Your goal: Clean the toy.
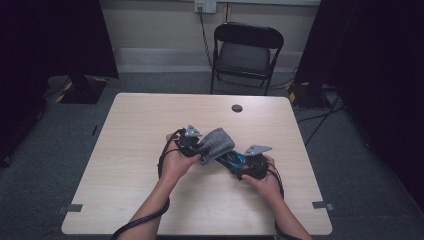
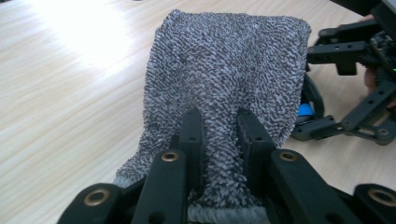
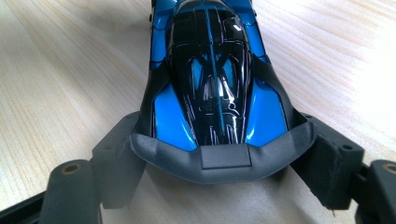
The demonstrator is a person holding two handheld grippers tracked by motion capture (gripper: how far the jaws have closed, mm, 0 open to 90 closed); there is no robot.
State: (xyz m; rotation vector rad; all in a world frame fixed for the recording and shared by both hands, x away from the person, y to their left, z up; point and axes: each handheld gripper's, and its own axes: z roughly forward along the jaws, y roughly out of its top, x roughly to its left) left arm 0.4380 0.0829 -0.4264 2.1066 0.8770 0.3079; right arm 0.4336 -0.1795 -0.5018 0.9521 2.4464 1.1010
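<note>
Black jaws of the left gripper (image 2: 219, 140) rise closest to the lens in the left gripper view, pinched tight on a fold of the grey knitted cloth (image 2: 229, 70), which runs up between the fingers (image 2: 191, 135) and spreads out beyond them. Seen from the high view, that cloth (image 1: 216, 142) hangs over the wooden table (image 1: 140, 130), touching the blue and black toy car (image 1: 231, 159). Wide-set jaws of the right gripper (image 3: 219, 163) clamp the car's (image 3: 212, 79) rear end, one pad against each flank.
</note>
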